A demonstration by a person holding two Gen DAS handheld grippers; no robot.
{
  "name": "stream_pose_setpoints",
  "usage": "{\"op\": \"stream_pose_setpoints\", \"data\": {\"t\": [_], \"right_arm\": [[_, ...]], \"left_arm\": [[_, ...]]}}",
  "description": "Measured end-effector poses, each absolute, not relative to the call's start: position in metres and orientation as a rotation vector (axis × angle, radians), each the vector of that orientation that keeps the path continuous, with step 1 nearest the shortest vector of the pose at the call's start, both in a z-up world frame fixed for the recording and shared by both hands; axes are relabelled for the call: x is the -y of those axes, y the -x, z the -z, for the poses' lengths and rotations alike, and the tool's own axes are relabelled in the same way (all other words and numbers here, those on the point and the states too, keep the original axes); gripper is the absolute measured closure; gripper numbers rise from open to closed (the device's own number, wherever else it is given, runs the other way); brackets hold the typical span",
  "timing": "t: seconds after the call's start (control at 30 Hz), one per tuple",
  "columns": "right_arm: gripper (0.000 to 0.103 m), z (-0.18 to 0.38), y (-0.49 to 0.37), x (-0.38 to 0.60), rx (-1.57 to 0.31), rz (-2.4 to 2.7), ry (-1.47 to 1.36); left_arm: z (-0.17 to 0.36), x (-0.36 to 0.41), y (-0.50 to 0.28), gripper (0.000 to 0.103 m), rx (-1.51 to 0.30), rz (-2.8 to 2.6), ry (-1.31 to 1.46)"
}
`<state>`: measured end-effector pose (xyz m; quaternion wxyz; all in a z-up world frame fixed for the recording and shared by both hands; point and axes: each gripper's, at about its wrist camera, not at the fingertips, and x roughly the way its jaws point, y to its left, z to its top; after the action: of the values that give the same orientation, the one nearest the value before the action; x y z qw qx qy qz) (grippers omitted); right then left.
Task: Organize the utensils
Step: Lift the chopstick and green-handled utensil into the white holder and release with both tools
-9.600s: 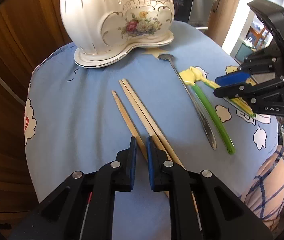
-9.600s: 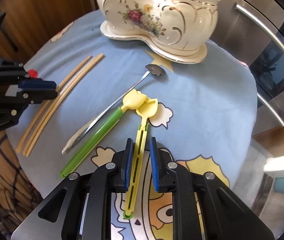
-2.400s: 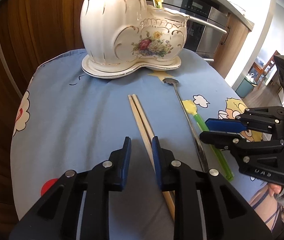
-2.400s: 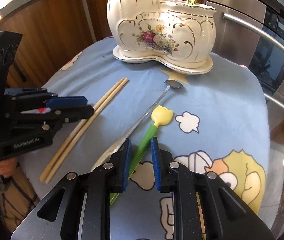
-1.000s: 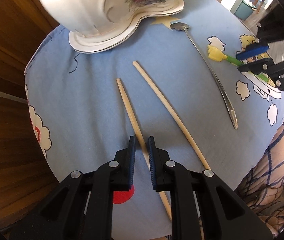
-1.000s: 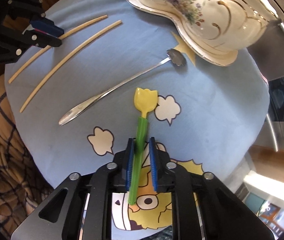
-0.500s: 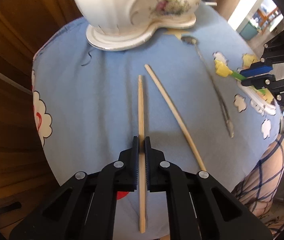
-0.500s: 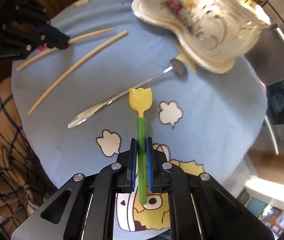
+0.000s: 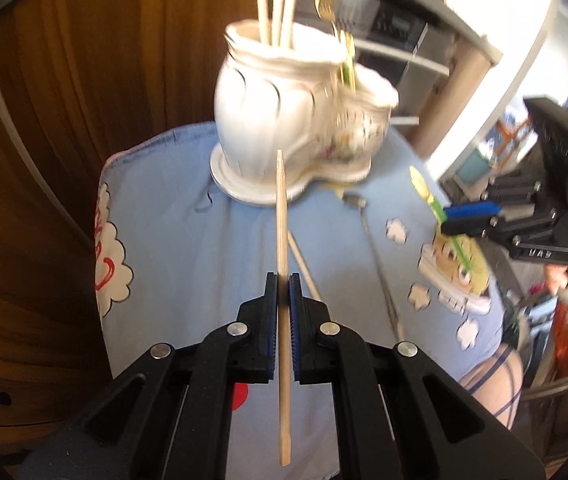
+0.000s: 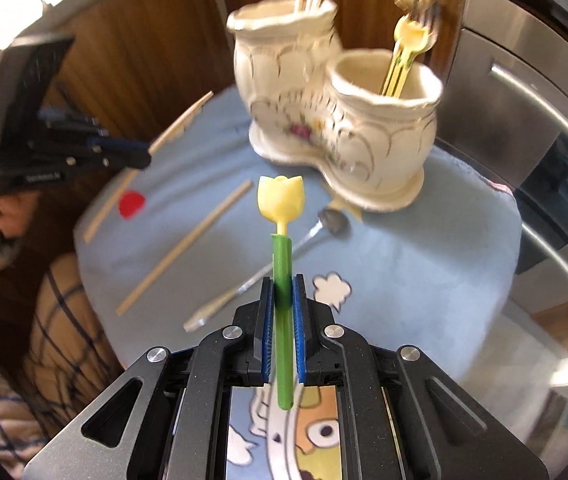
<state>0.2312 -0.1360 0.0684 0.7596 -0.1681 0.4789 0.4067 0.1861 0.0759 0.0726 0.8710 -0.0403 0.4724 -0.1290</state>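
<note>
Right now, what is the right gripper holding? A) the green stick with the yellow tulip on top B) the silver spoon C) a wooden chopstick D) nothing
A: the right gripper has its fingers shut on the green stem of the tulip utensil, lifted above the table, while the silver spoon lies on the cloth.

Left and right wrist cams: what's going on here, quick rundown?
A person is sorting utensils into a white ceramic holder. The left gripper is shut on a wooden chopstick, lifted off the blue tablecloth. The right gripper is shut on a green-handled tulip spoon, also held up. One chopstick on the table and a metal spoon remain. Chopsticks stand in the holder's tall cup, a fork and a yellow utensil in the short one.
</note>
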Motion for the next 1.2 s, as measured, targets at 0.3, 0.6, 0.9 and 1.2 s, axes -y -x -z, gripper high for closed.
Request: {"op": "stream_pose_setpoints", "data": {"t": [0.3, 0.6, 0.9, 1.2], "right_arm": [[0.093, -0.098, -0.233, 0.152, -0.880, -0.898, 0.175], [0.093, -0.124, -0.241, 0.157, -0.711, -0.852, 0.068], [0.093, -0.139, -0.255, 0.160, -0.529, -0.789, -0.053], [0.093, -0.155, -0.261, 0.156, -0.362, -0.721, -0.136]], "left_arm": [[-0.115, -0.083, -0.182, 0.098, -0.762, 0.203, 0.119], [-0.151, -0.084, -0.181, 0.098, -0.568, 0.138, 0.122], [-0.177, -0.074, -0.192, 0.098, -0.384, 0.094, 0.142], [-0.196, -0.065, -0.206, 0.098, -0.204, 0.085, 0.176]]}}
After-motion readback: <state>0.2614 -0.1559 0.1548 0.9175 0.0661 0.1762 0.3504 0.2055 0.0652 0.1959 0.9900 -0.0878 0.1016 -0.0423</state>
